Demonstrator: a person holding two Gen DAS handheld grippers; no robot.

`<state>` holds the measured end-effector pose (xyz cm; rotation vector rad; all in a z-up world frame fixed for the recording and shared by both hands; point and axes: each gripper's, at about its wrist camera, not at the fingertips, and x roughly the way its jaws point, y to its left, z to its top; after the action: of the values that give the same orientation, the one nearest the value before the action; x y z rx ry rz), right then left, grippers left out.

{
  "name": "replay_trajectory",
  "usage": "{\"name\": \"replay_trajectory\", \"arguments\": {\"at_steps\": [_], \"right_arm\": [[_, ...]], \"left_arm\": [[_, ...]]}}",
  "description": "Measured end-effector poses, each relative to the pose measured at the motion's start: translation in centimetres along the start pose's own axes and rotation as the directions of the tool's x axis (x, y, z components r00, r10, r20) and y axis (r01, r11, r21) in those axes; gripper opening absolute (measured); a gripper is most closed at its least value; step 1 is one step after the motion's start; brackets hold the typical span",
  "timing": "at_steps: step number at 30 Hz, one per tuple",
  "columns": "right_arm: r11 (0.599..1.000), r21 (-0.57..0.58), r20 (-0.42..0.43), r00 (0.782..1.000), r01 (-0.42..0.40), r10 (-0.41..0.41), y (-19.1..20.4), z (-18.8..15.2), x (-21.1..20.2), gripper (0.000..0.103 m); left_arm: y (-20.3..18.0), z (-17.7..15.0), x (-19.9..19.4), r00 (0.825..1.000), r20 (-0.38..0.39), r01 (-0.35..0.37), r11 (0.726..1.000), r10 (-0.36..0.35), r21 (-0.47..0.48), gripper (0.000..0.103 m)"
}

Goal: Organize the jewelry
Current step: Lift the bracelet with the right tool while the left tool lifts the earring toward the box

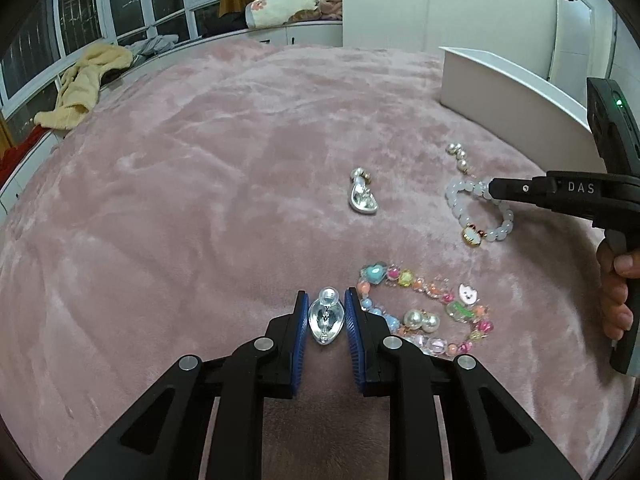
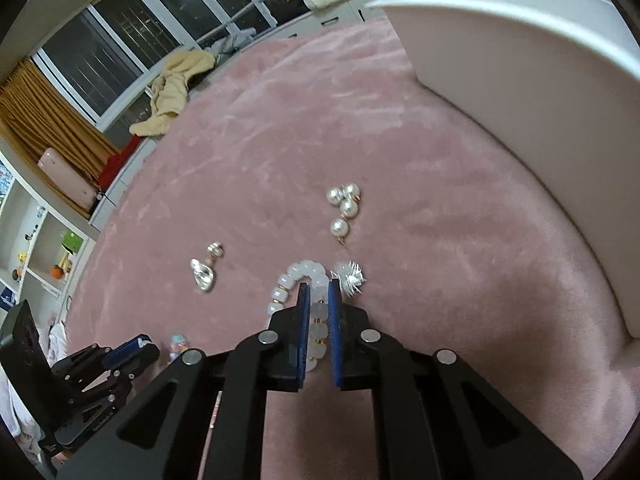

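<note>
While pinching a glass earring (image 1: 326,318) in left claw (image 1: 326,312) and pale bracelet (image 2: 316,316) in right claw (image 2: 318,304), could drop slick beads if lifted fast.

The right gripper (image 2: 318,300) clamps the white bead bracelet (image 2: 316,280) beside 4 pearls (image 2: 344,210).

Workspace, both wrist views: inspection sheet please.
Surface: pink blanket, plush.
Job's things: silver earring between the left jaws; its twin loose; white bracelet; colourful bead necklace; pearl earrings; sparkly ball.
Clutter: white box at the blanket's edge.
Grippers: left gripper pads touching the earring; right gripper shut on the bracelet.
Cables: nothing seen.
Surroundings: windows, yellow cloth, shelves.
</note>
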<state>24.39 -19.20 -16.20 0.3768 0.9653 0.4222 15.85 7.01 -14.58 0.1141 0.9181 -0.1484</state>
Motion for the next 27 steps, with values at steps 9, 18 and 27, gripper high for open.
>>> {"name": "replay_trajectory", "arguments": {"at_steps": [9, 18, 27], "right_arm": [[0.999, -0.013, 0.073, 0.997, -0.037, 0.038, 1.1, 0.6, -3.2, 0.01], [0.996, -0.064, 0.122, 0.99, -0.064, 0.071, 3.4, 2.2, -6.7, 0.001], [0.998, -0.051, 0.037, 0.999, 0.031, -0.03, 2.1, 2.2, -5.9, 0.012]], "left_arm": [[-0.8, 0.9, -1.5, 0.999, 0.034, 0.022, 0.999, -0.023, 0.024, 0.023], [-2.2, 2.2, -3.6, 0.997, 0.07, 0.032, 0.998, -0.036, 0.048, 0.023], [-3.1, 3.5, -5.4, 0.992, 0.114, 0.046, 0.997, -0.052, 0.059, 0.023]]}}
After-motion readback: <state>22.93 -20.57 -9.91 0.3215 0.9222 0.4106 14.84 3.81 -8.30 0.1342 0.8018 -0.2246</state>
